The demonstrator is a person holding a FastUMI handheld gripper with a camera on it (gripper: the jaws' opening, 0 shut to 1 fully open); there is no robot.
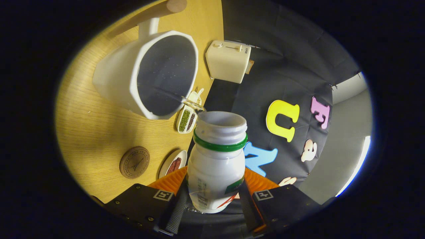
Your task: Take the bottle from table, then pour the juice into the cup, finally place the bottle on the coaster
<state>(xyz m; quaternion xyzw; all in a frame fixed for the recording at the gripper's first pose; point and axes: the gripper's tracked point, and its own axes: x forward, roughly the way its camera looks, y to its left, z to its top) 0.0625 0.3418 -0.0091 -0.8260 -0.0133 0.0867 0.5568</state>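
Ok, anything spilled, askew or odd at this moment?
Nothing spilled. The gripper is shut on the open bottle, tilted so a thin stream runs from its mouth into the white cup. The round coaster lies bare on the wooden table.

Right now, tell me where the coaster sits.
In the gripper view the round coaster lies flat on the wooden table, off to the side of the held bottle, beside a small plate and nearer the fingers than the white cup.
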